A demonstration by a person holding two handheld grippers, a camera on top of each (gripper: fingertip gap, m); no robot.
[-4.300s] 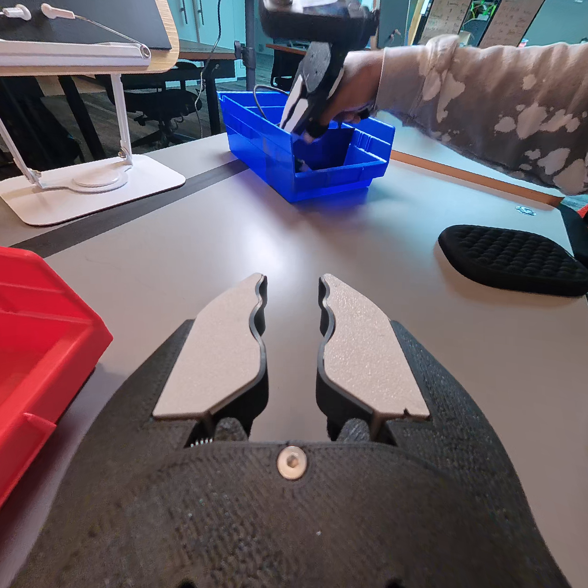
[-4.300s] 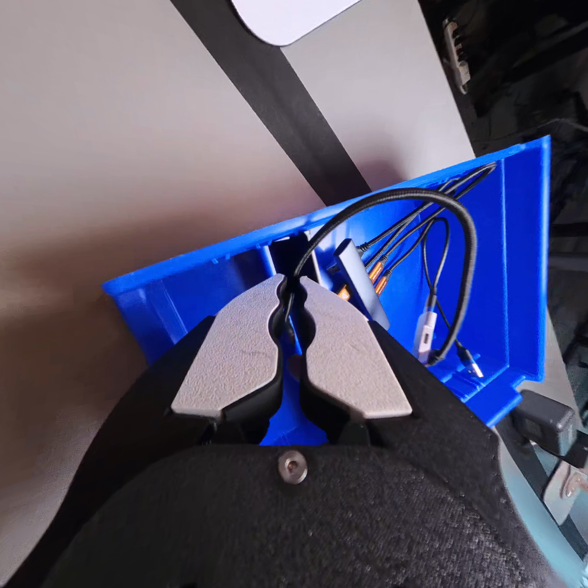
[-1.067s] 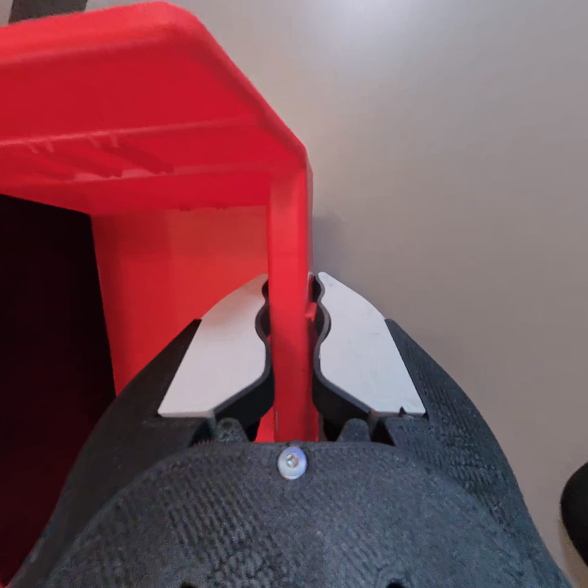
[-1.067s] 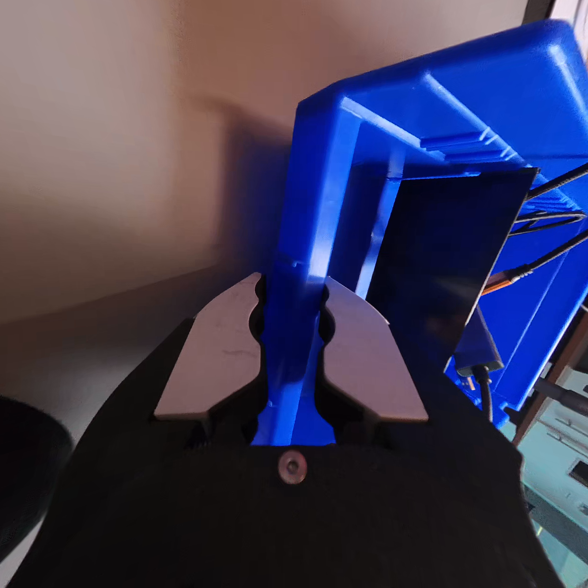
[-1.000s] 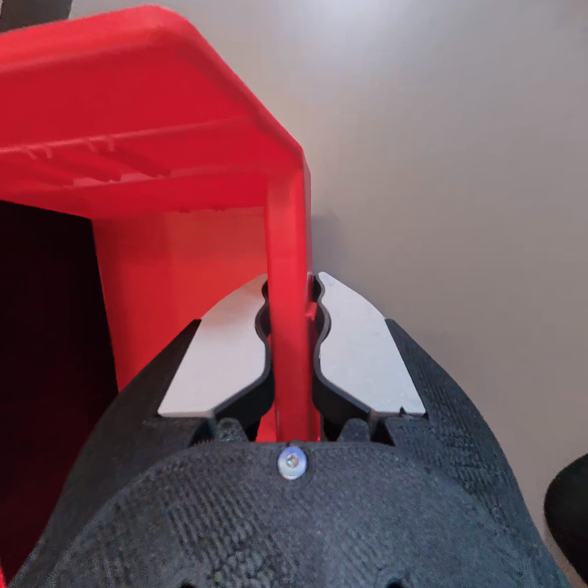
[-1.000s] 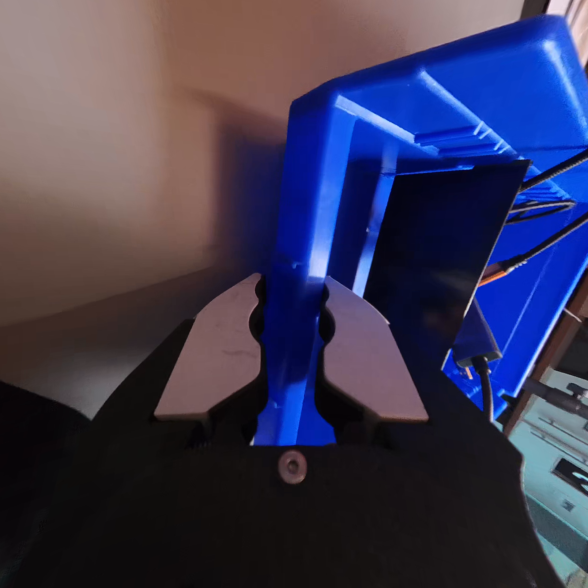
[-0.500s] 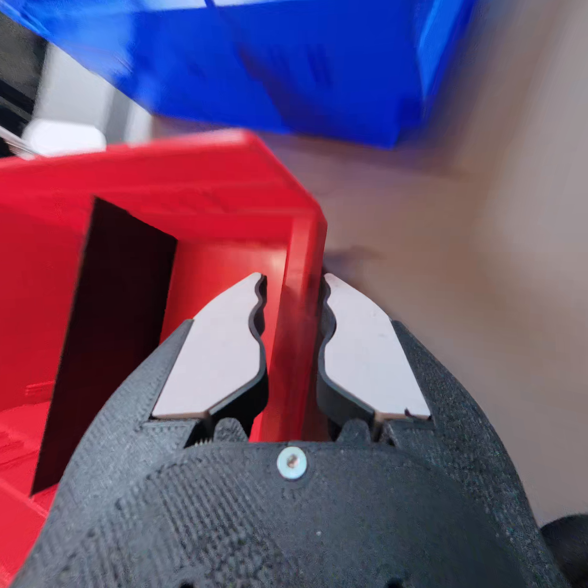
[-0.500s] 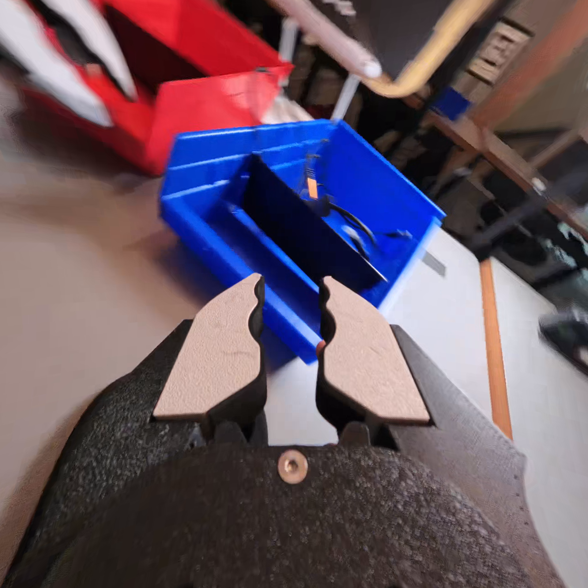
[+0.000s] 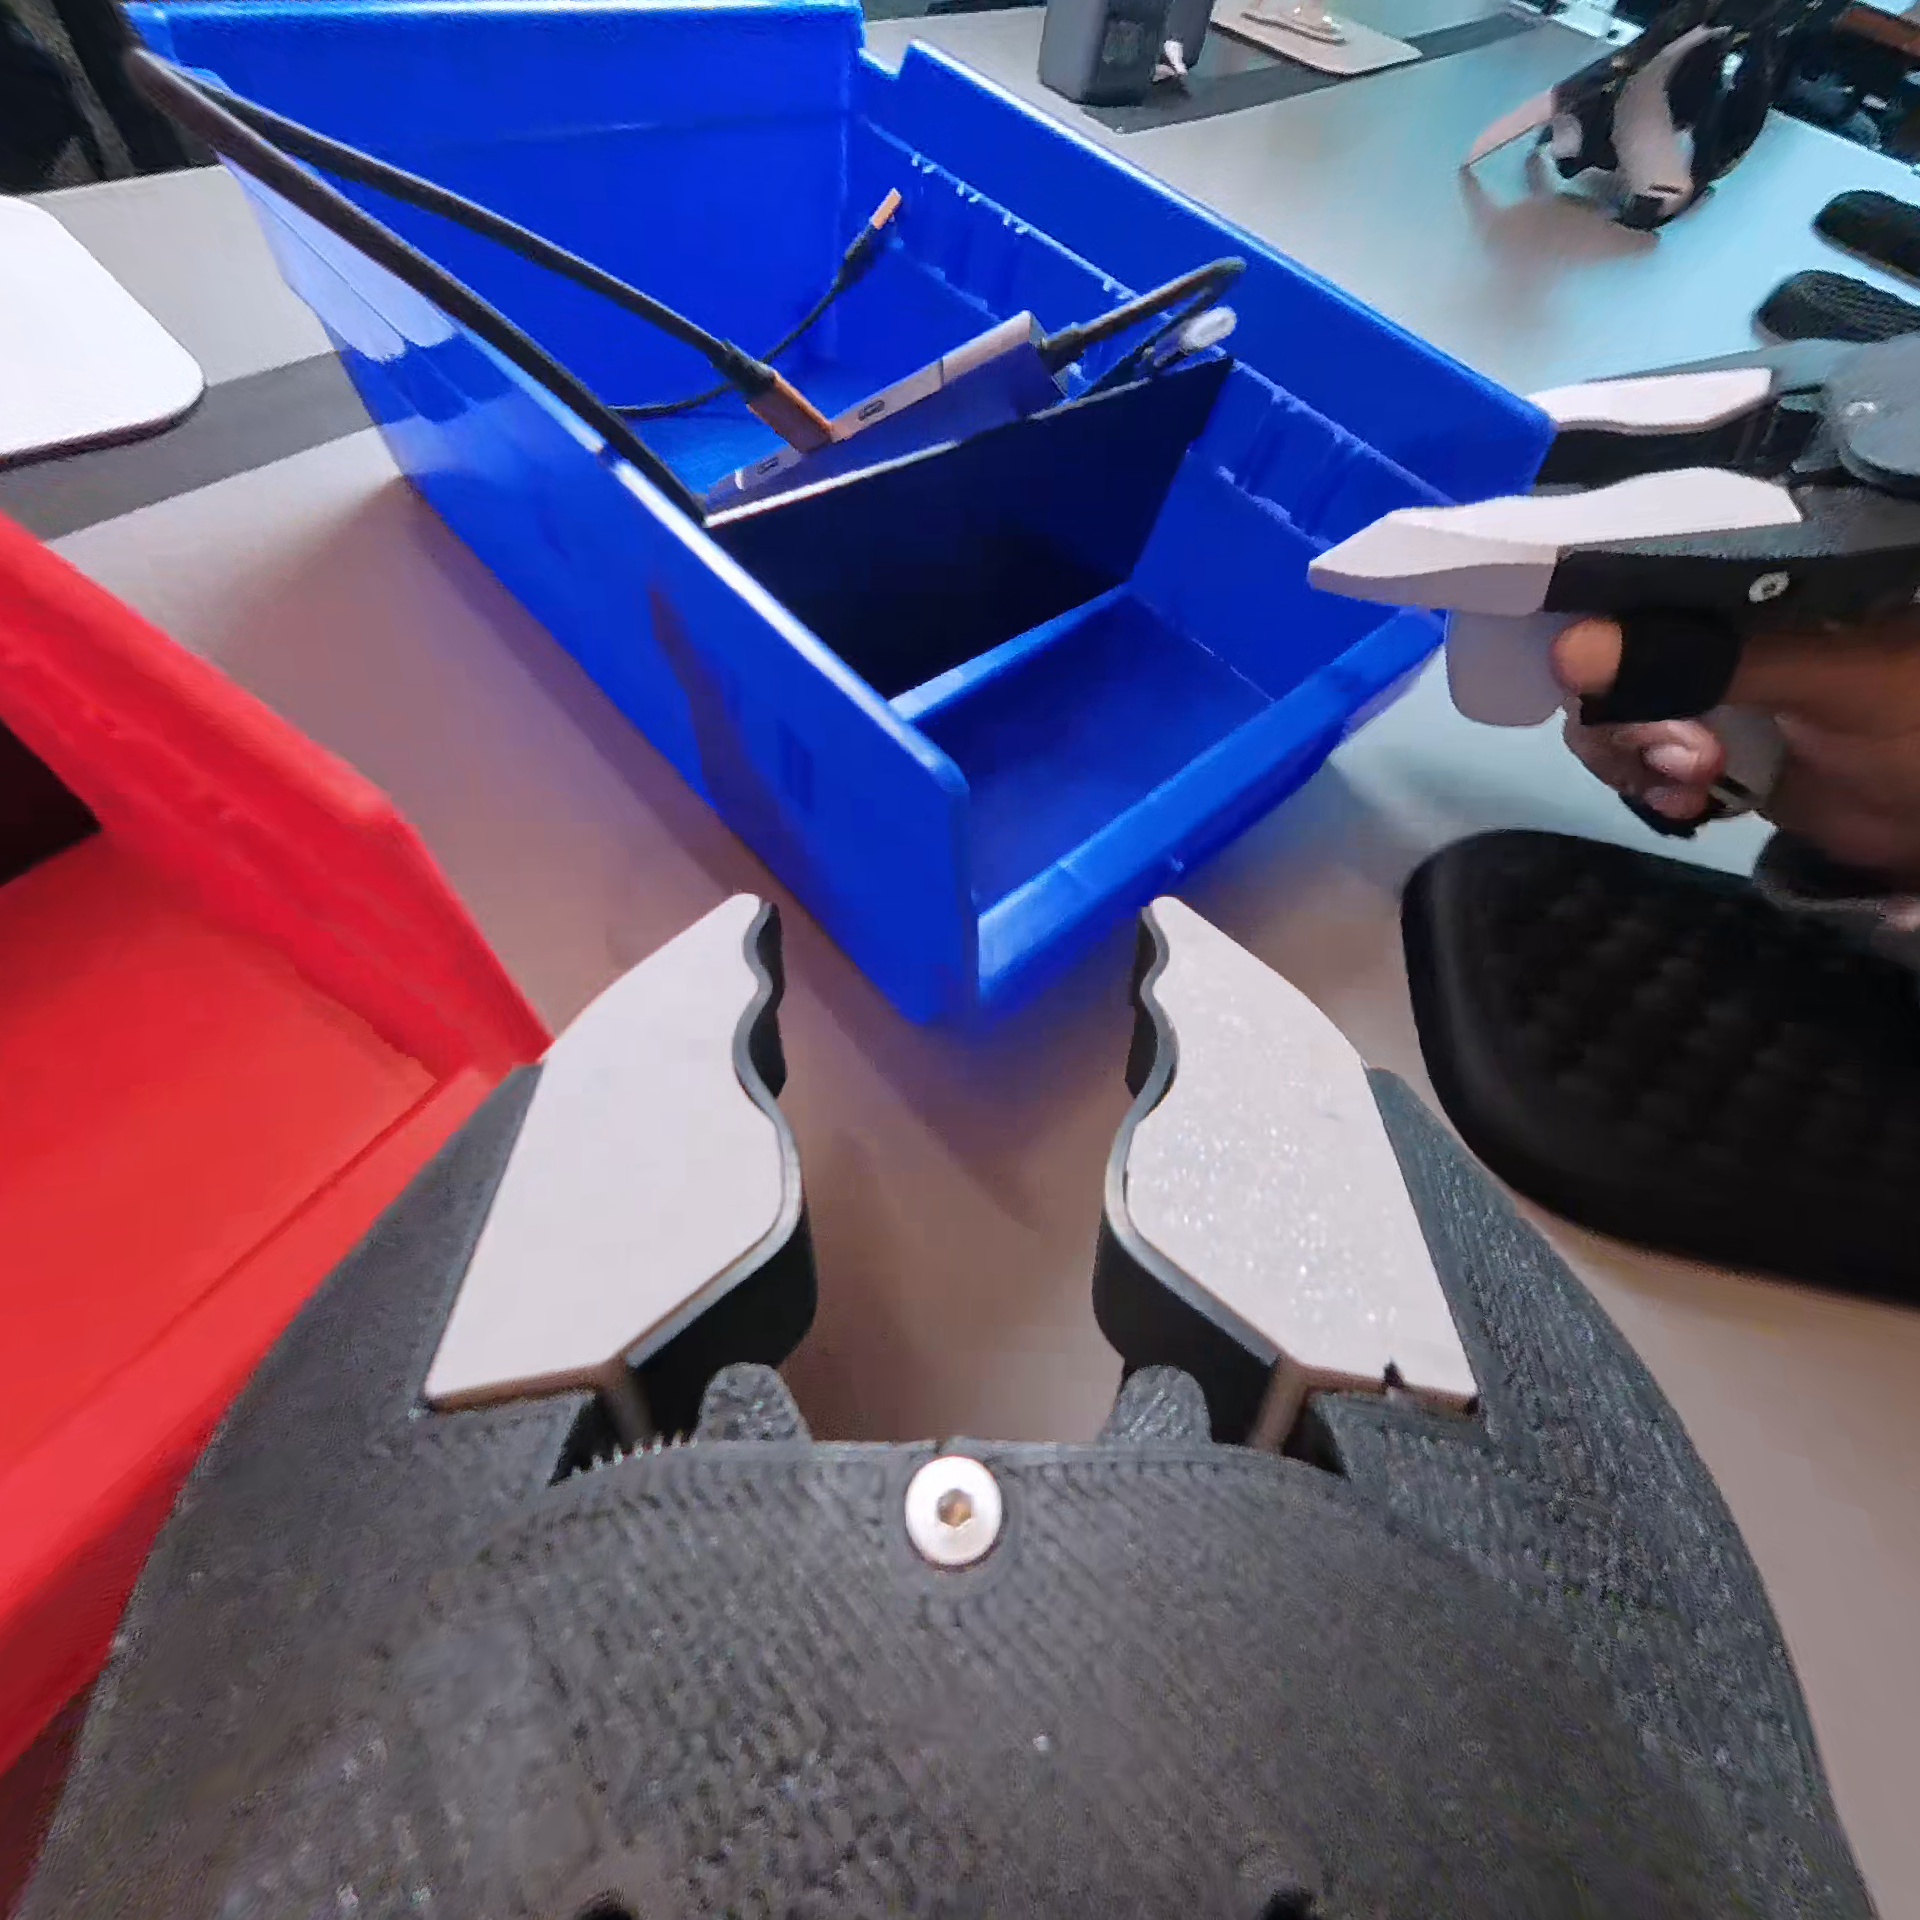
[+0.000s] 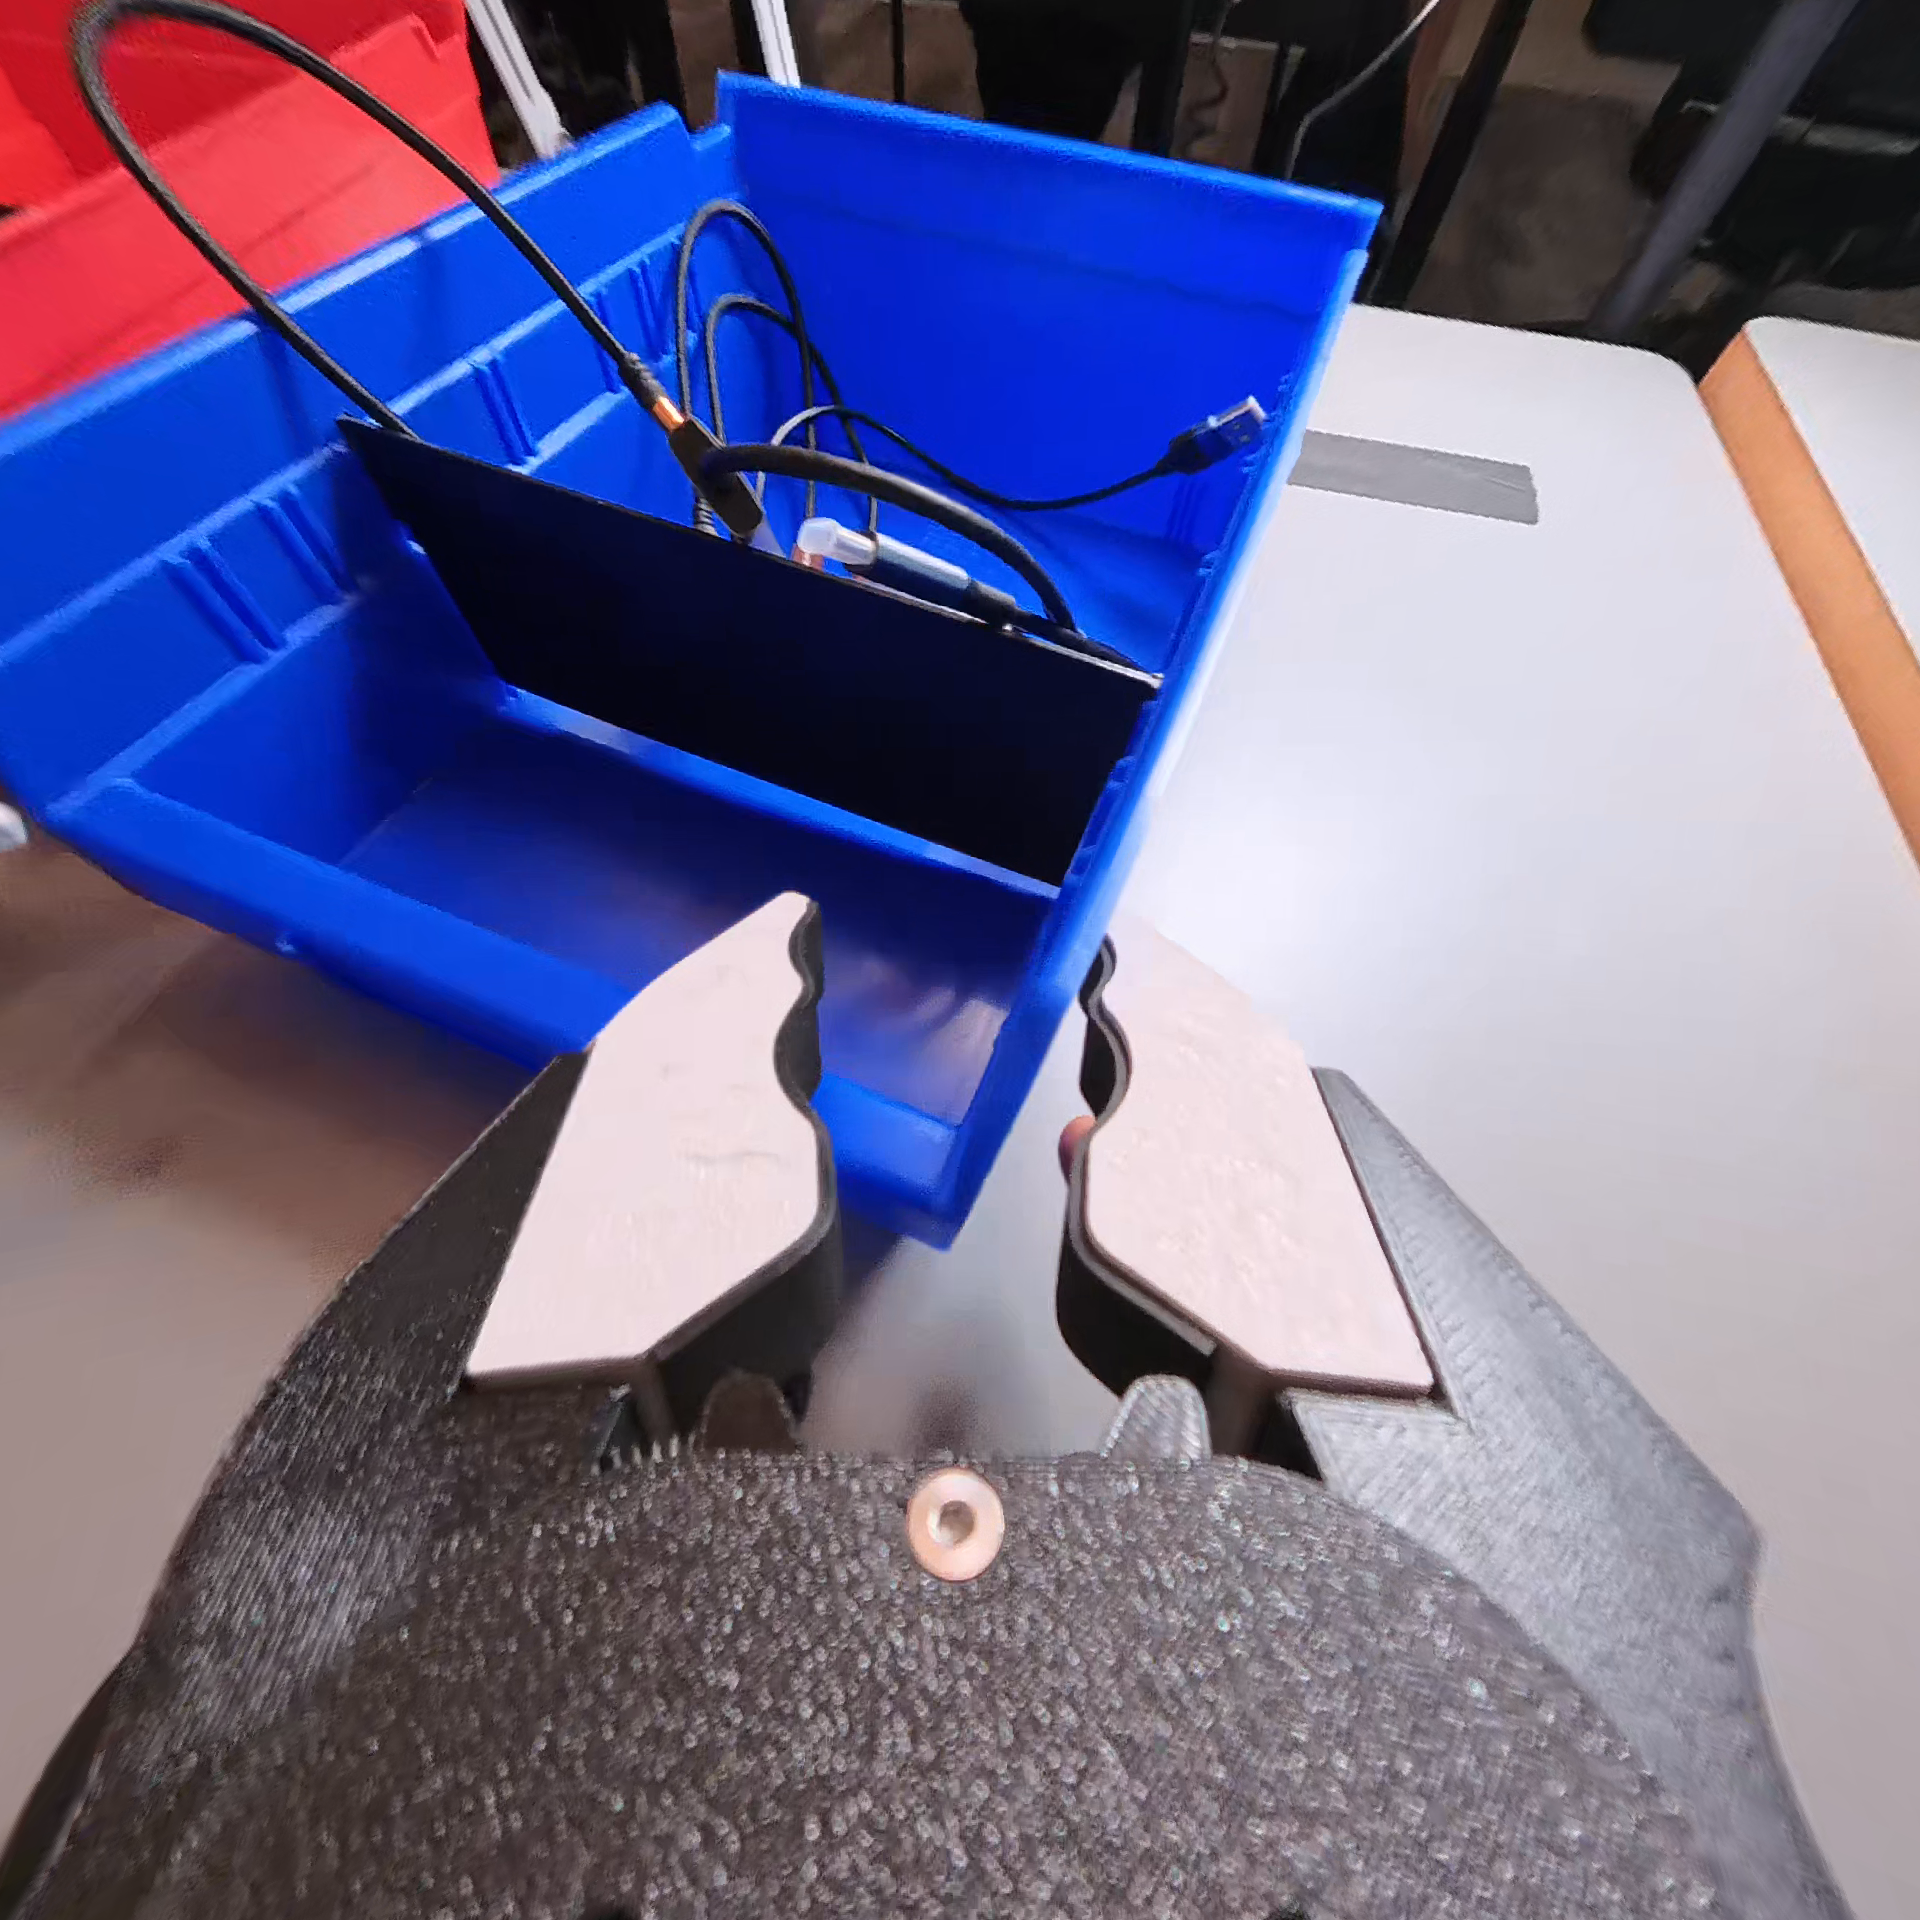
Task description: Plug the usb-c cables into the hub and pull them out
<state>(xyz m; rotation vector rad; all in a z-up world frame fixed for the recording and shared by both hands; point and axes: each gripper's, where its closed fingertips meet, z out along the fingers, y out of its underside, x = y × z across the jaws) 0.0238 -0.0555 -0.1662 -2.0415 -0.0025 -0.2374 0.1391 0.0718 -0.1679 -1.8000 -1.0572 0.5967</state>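
Cables [image 10: 748,343] + hub [image 9: 914,390] sit in rear compartment of blue bin [image 10: 1039,312], behind a black divider [image 10: 790,686]. Front compartment holds nothing I can see. One braided black cable arcs up out of bin over its left wall; a plug w/ silver tip [image 10: 1231,424] lies loose near the far right wall. Can't tell whether any cable is seated in hub; connectors bunch together at divider edge.

L gripper [image 9: 954,971]: fingers spread wide, nothing between them, low over table [image 9: 935,1195] btwn red bin [image 9: 208,1039] and blue bin's near corner. R gripper [image 10: 951,992]: fingers also wide, nothing held, at blue bin's front right corner; seen side-on from left view [image 9: 1538,478] w/ hand [image 9: 1704,717] on trigger. Black pad [image 9: 1662,1039] on table beside it.

My read: plugging not begun; step in hand is fetching parts. Next move calls for reaching over divider into rear section, one gripper for hub body, other for a single plug. Tangle is the risk.
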